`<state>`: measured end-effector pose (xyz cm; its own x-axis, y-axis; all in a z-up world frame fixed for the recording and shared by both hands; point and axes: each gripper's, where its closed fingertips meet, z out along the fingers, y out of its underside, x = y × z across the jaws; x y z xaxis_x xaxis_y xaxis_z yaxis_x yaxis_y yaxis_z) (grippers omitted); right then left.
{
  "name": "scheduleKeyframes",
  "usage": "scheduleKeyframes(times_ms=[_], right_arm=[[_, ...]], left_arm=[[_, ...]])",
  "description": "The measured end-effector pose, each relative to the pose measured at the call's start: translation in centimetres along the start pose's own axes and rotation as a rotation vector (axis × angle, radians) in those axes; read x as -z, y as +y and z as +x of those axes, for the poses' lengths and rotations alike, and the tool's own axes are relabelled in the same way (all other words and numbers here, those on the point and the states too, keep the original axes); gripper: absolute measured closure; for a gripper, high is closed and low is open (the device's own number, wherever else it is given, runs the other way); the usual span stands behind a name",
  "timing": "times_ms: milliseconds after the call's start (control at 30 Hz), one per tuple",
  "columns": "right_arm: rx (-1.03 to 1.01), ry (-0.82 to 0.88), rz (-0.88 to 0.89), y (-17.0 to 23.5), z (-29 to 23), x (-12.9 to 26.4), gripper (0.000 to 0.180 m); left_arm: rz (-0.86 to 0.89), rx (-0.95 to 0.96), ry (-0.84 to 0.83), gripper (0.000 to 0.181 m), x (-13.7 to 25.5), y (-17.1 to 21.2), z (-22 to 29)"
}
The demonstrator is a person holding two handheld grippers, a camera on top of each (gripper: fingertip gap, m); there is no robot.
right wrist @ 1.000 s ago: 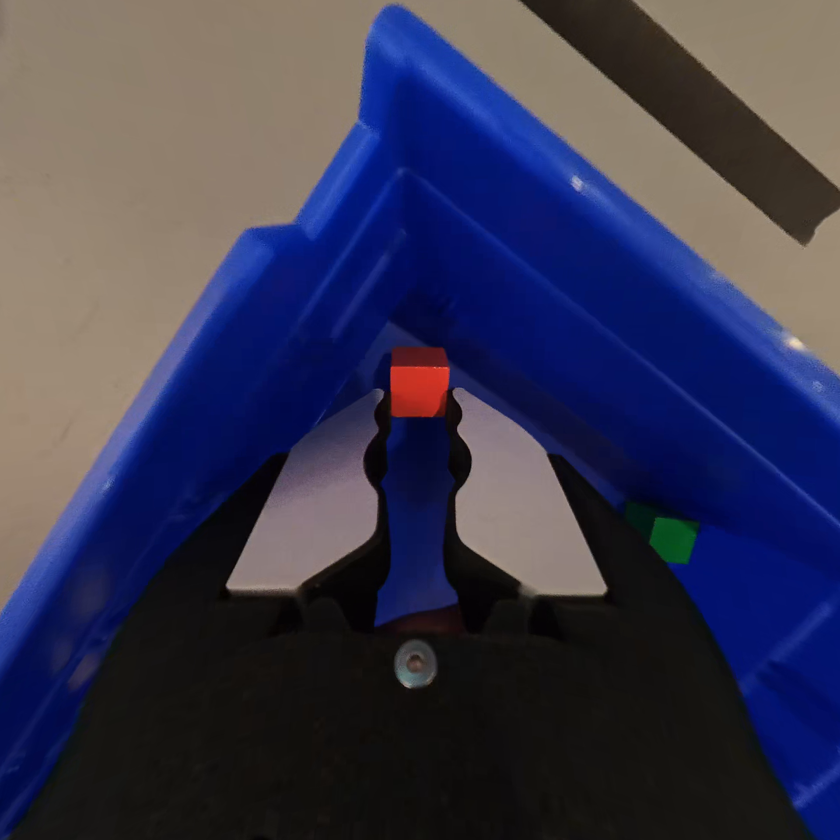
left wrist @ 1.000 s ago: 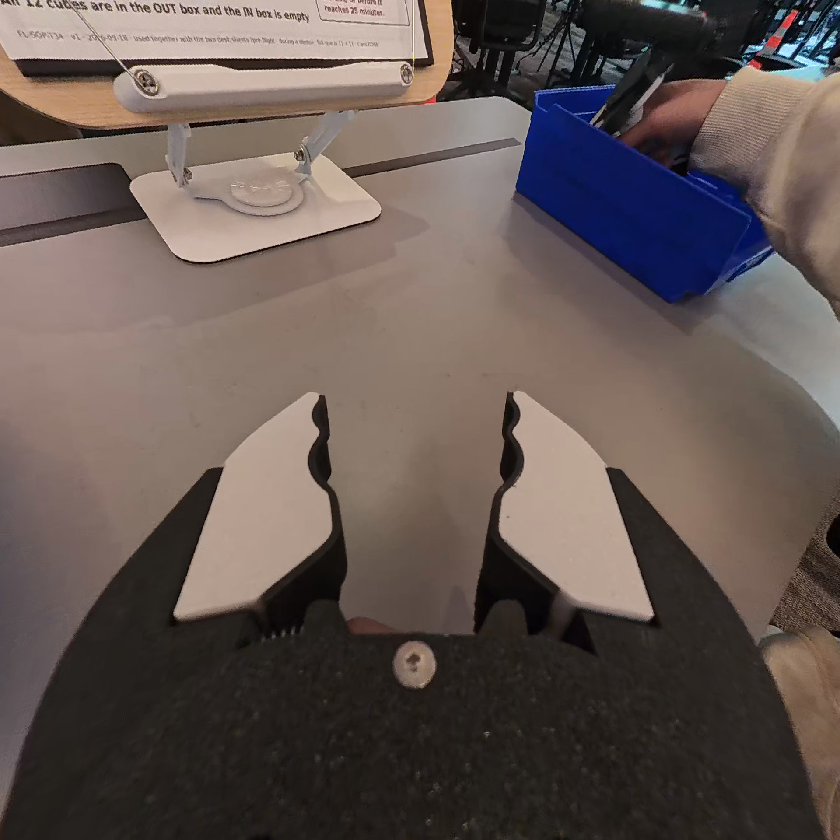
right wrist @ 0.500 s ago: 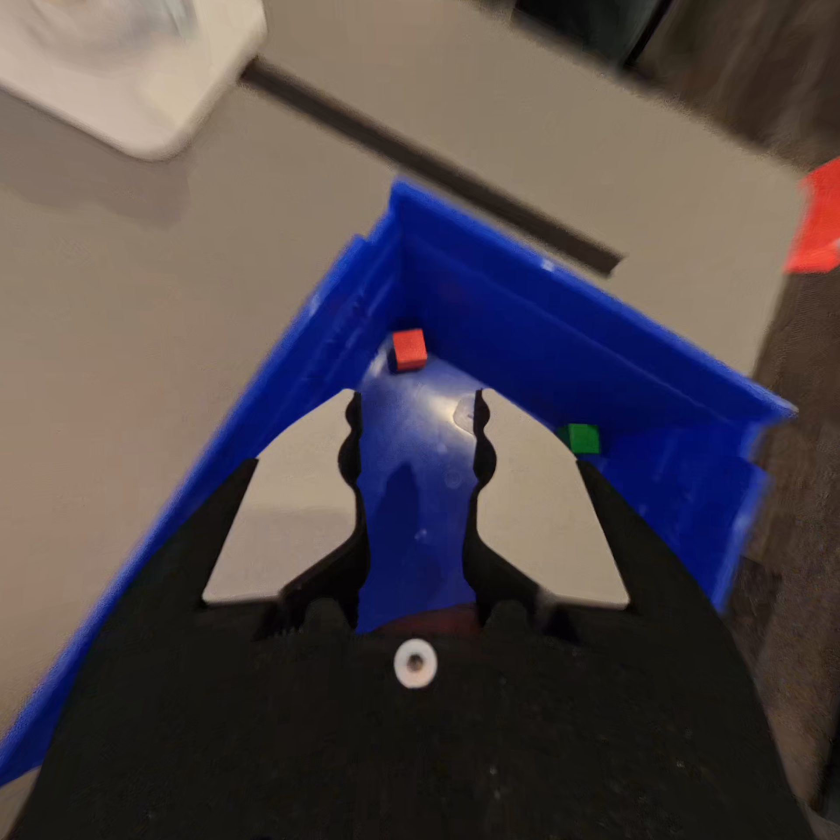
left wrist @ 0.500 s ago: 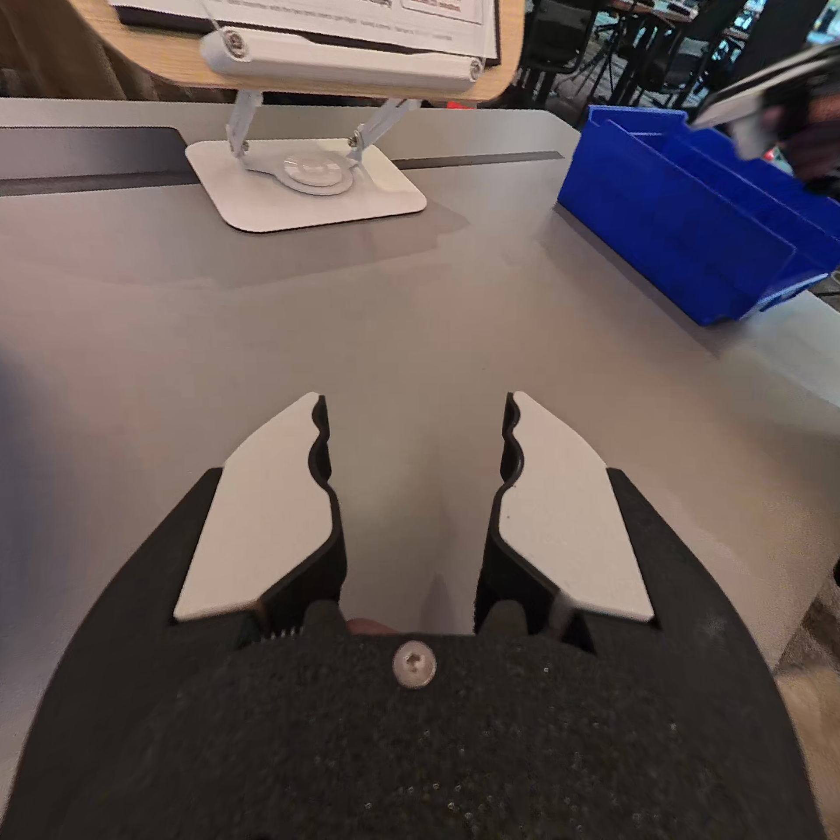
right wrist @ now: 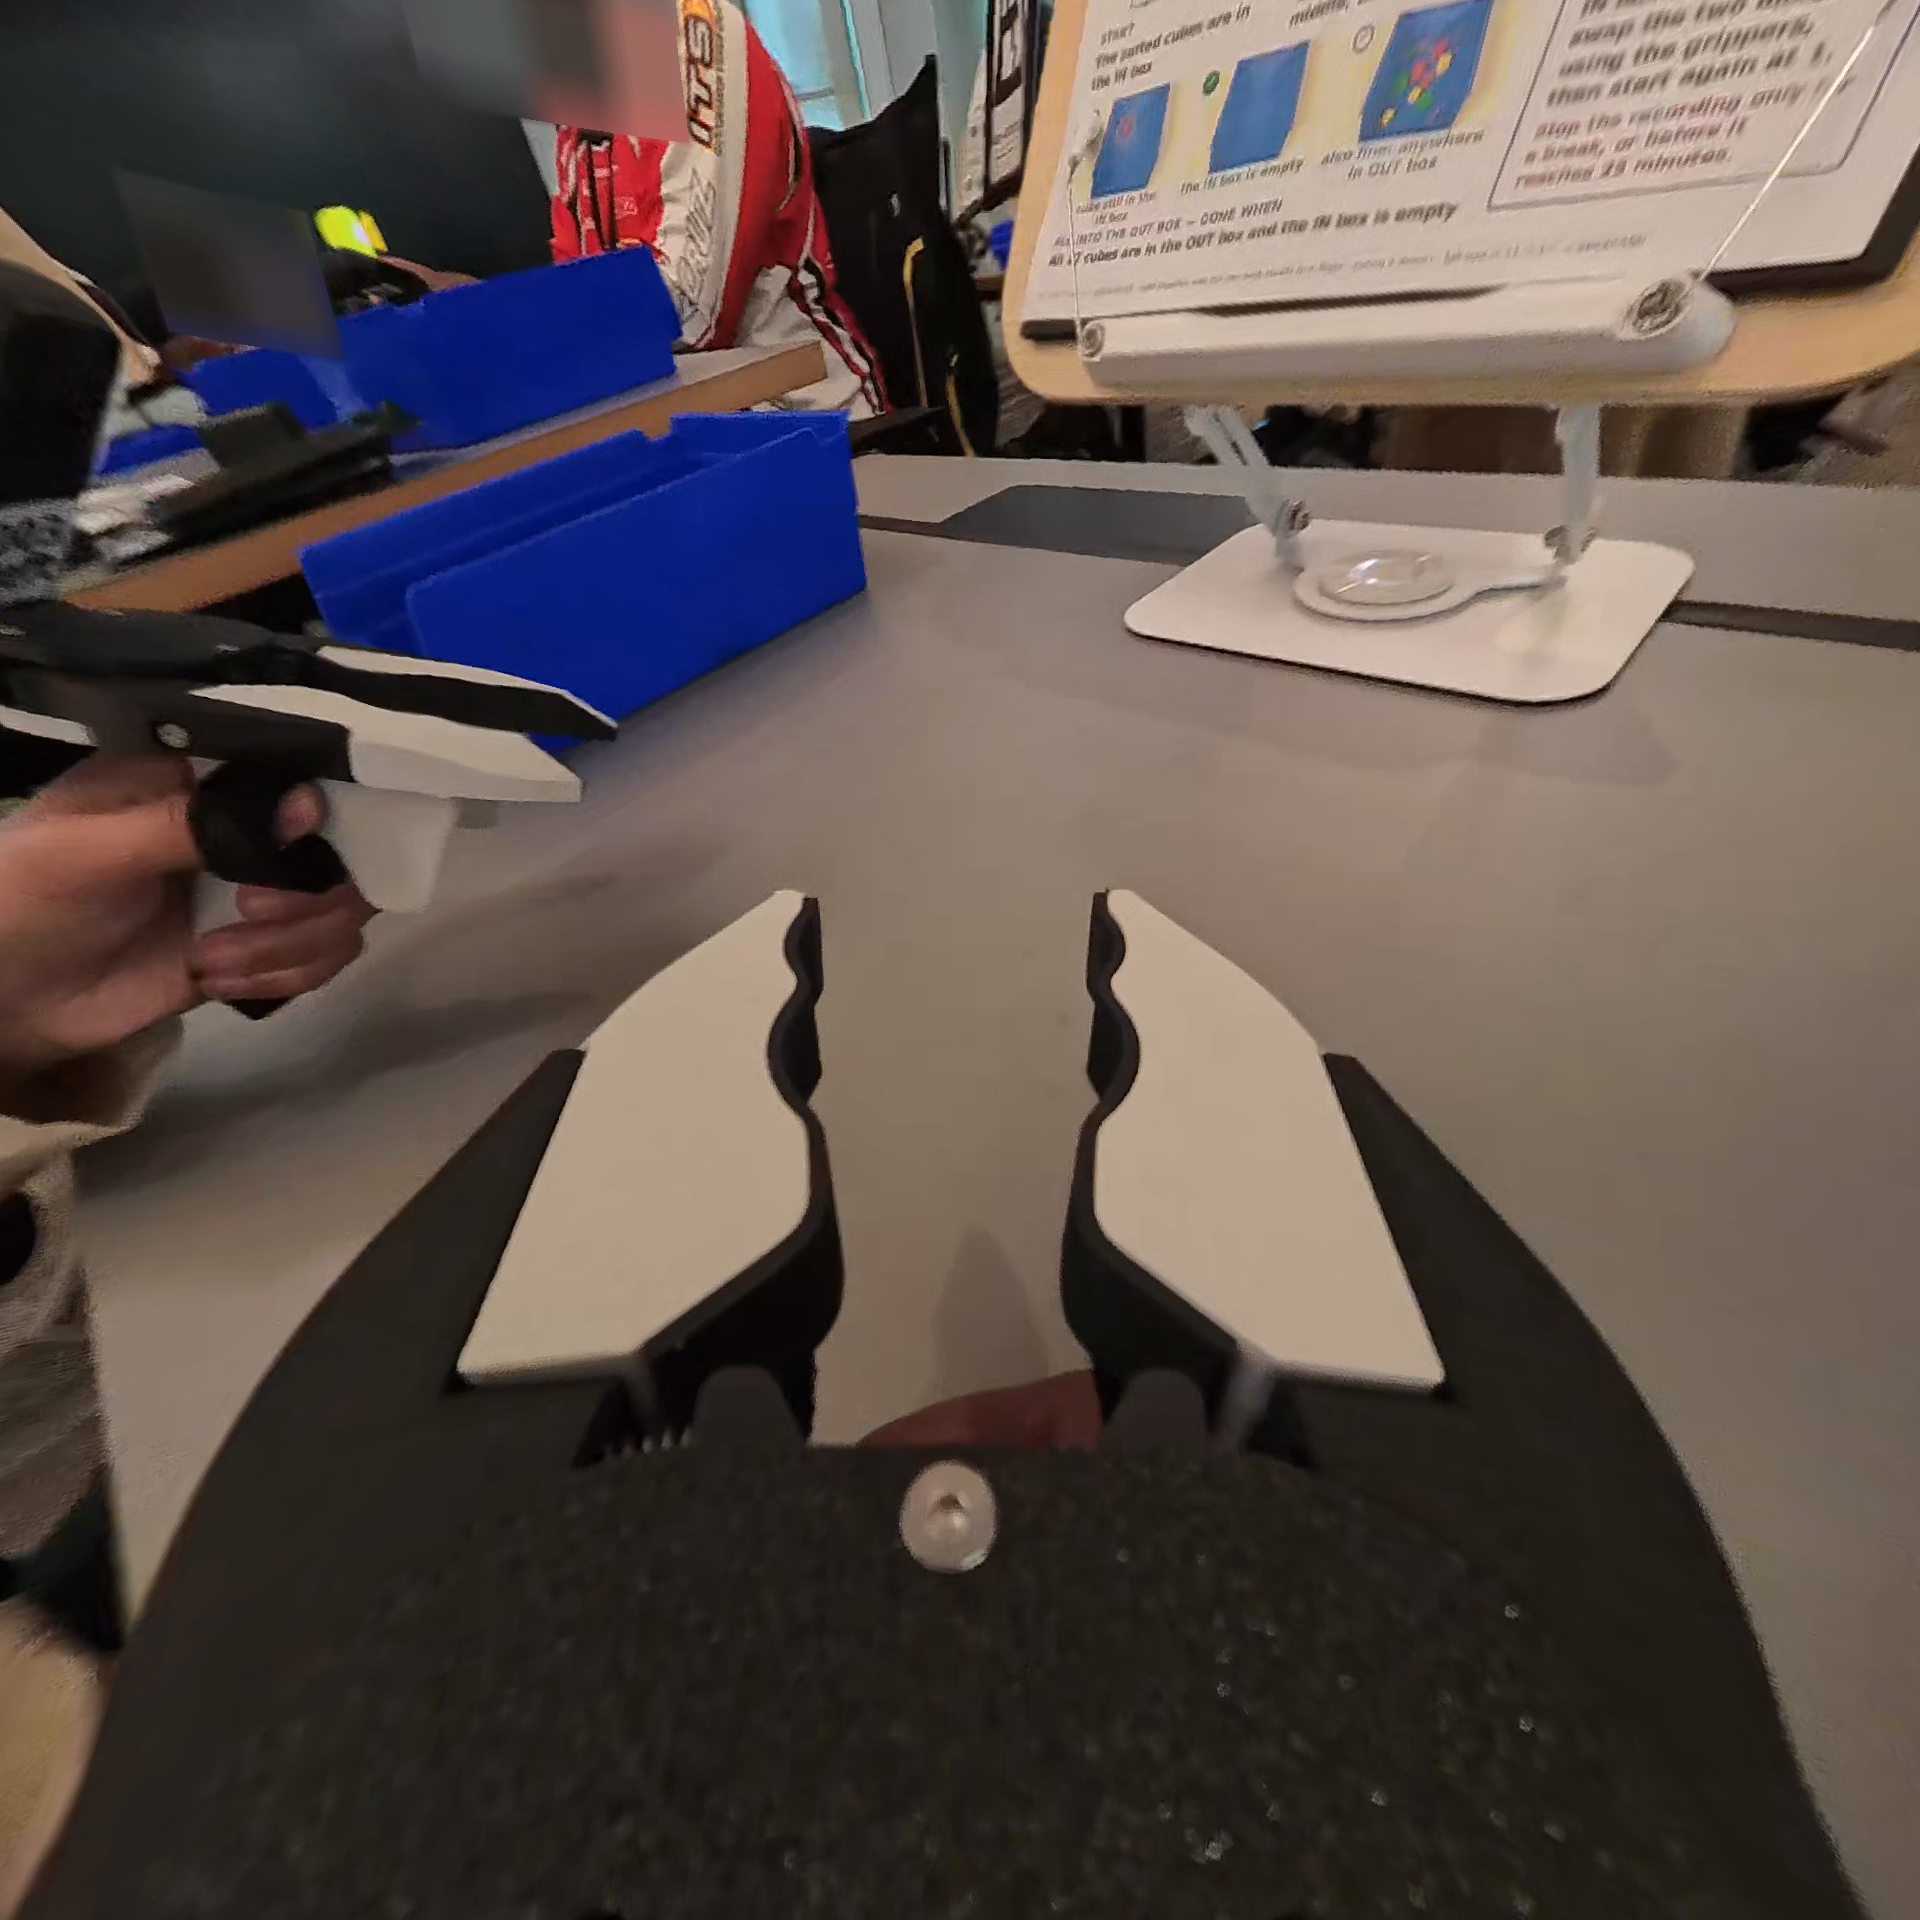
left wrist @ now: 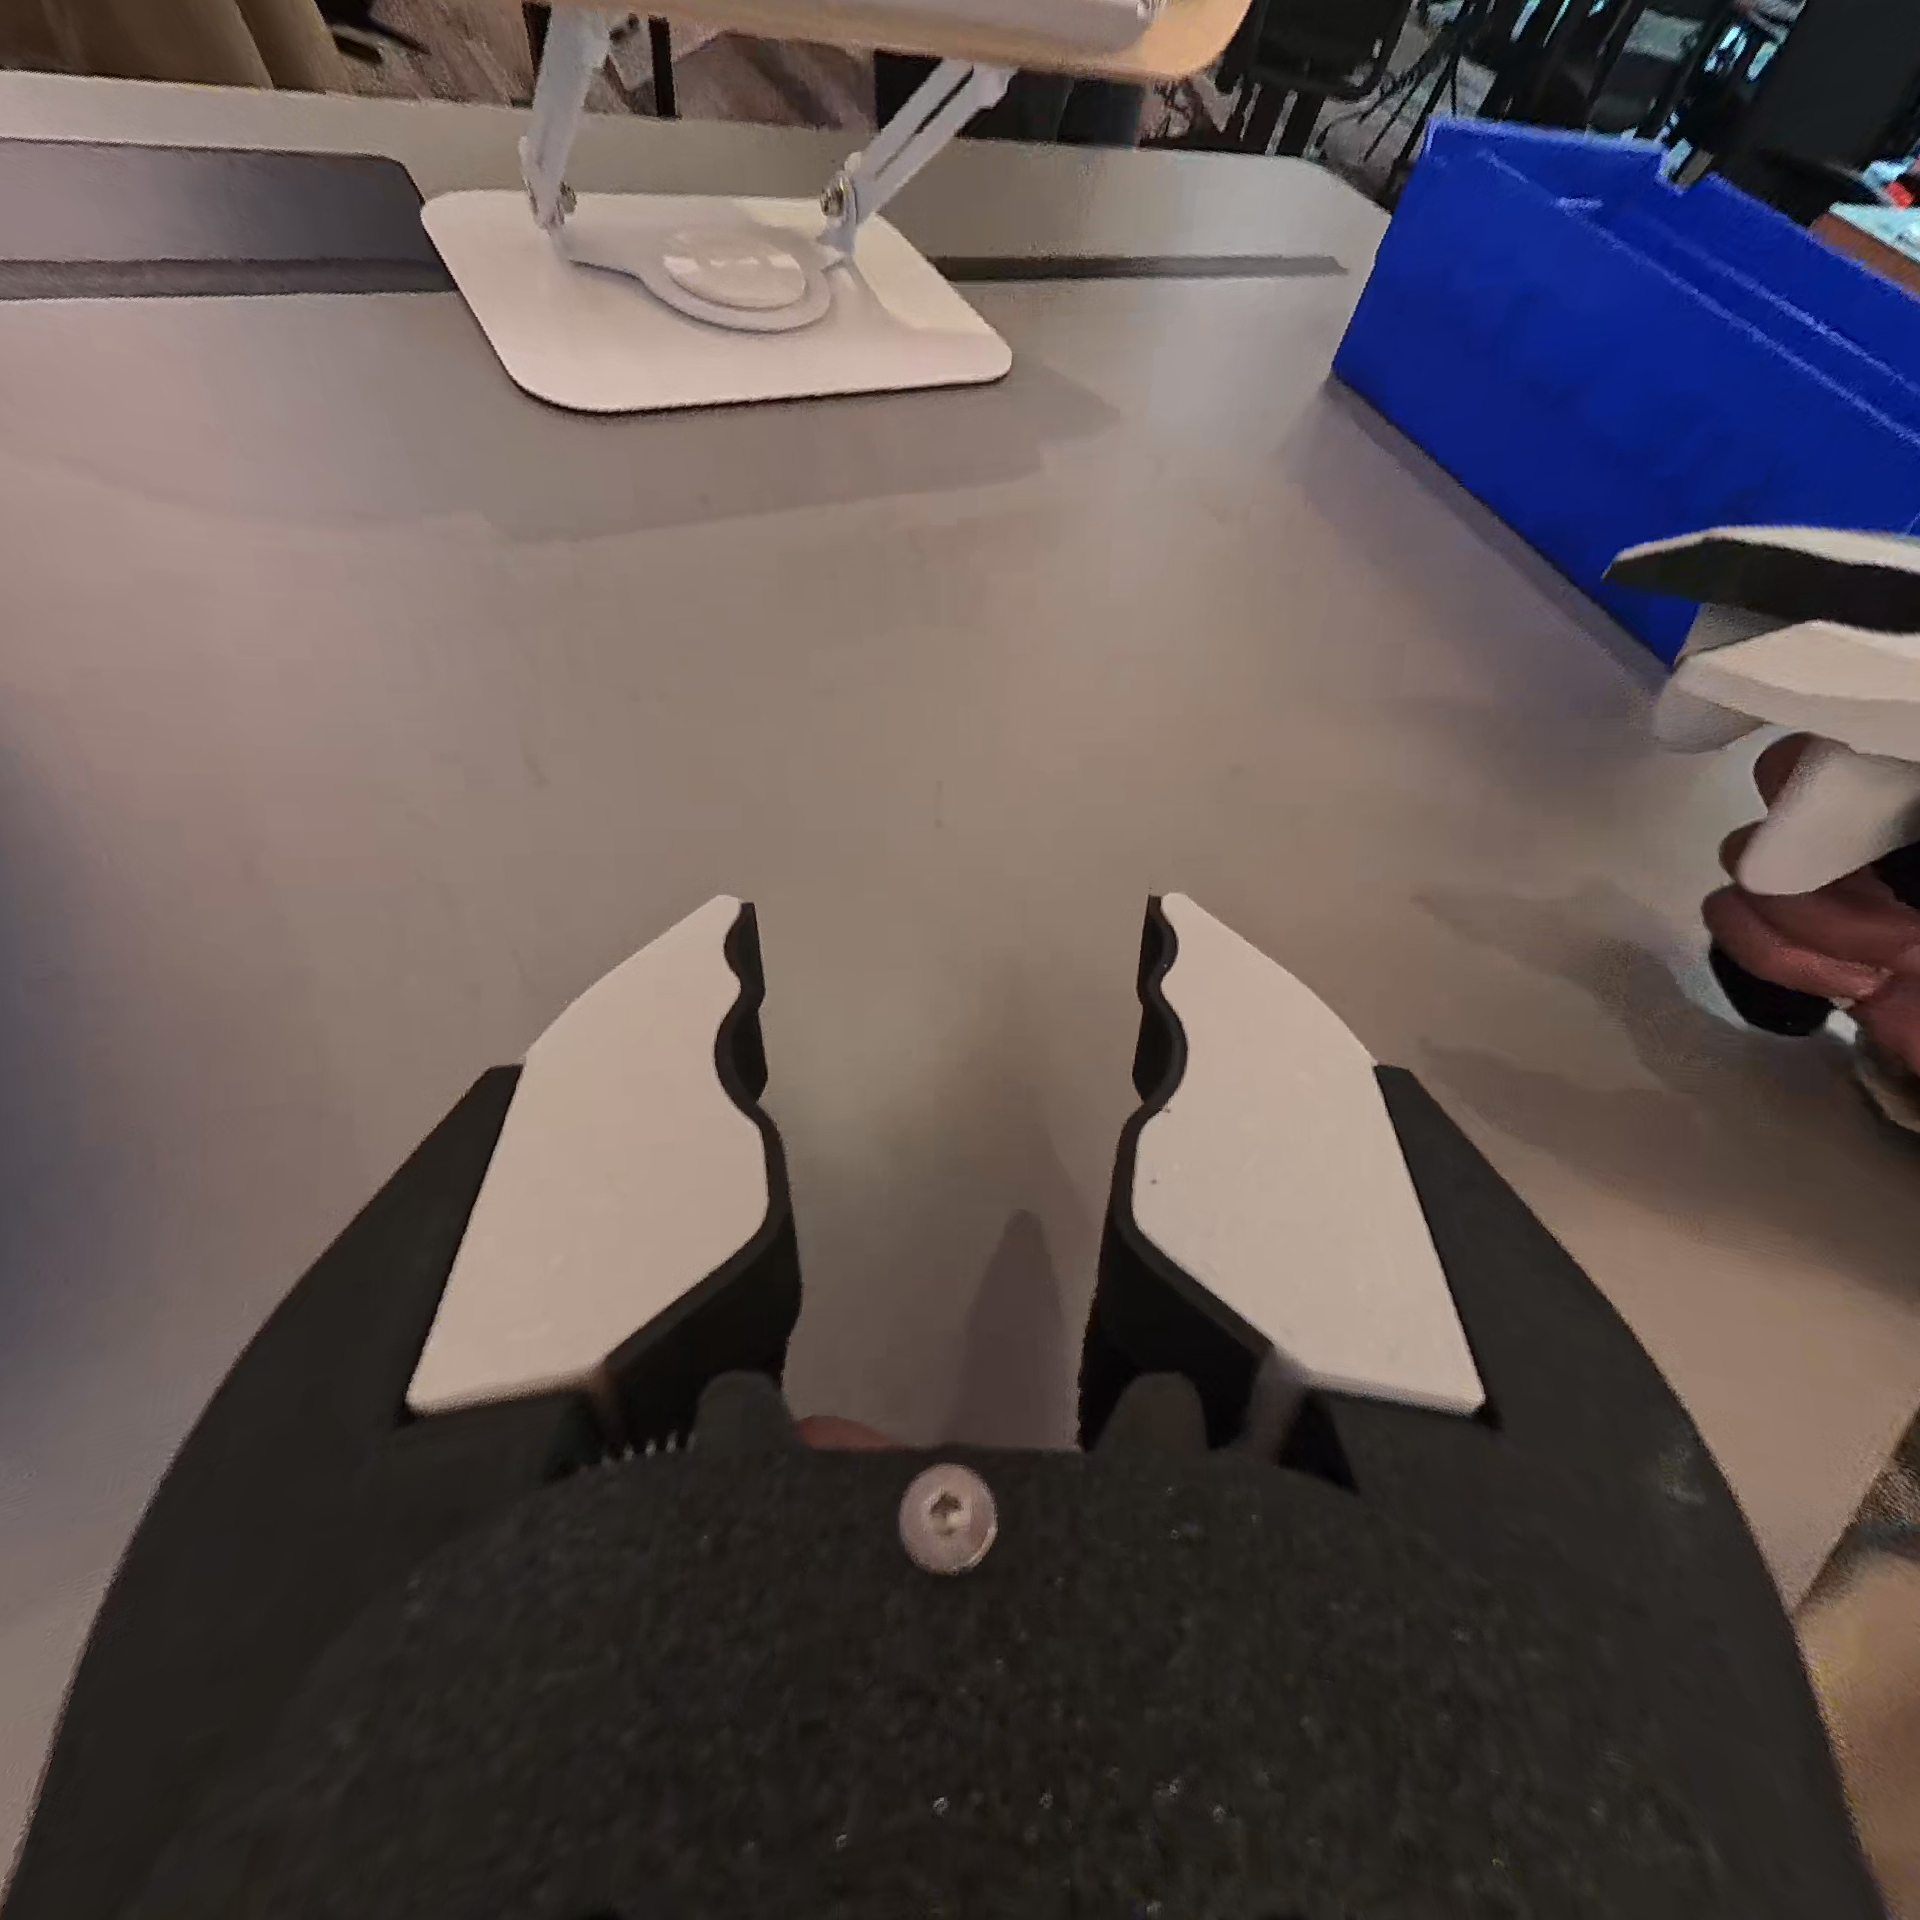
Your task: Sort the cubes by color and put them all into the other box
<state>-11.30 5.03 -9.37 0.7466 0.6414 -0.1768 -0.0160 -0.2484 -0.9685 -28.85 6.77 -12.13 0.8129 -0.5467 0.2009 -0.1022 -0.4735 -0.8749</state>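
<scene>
Both of your grippers have pulled back to the middle of the desk; a second ago your right gripper (right wrist: 954,909) was down in a corner of the blue box with a red cube between its tips, and now it hovers over bare desk (right wrist: 1351,935), fingers apart, nothing between them. Your left gripper (left wrist: 945,914) has stayed parted and empty over the same grey surface, though it now looks further across the desk.

Outward from the right fingers, a second blue box (right wrist: 623,561) sits toward the far left edge of the desk, its long axis running roughly left to right across that view; your left gripper is held level just in front of it. From the left fingers, the blue box (left wrist: 1621,343) you just left lies toward the far right edge, its long side angling away, with your right gripper low at the right margin between you and it. A white document stand (left wrist: 717,301) occupies the far middle of the desk, between the two boxes.

No cubes show in either view now; the box interiors are hidden by their walls, so I cannot tell how many are sorted. Each hand is nearer its own side's box.
</scene>
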Motion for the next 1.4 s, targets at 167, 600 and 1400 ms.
scheduleKeyframes(times_ms=[167, 600, 1400], right_arm=[[0.074, 0.079, 0.021, 0.3, 0.4, -0.6, 0.132], [0.126, 0.063, 0.044, 0.5, -0.4, -0.3, 0.136], [0.143, 0.046, 0.01, 0.9, -0.8, -0.7, 0.139]], left_arm=[[-0.023, 0.015, -0.002, 0.113, 0.1, 1.0, -0.4], [-0.004, 0.024, -0.049, 0.119, 11.1, -7.7, -6.7], [-0.669, 0.011, -0.331, 0.152, -0.5, -1.3, -35.3]])
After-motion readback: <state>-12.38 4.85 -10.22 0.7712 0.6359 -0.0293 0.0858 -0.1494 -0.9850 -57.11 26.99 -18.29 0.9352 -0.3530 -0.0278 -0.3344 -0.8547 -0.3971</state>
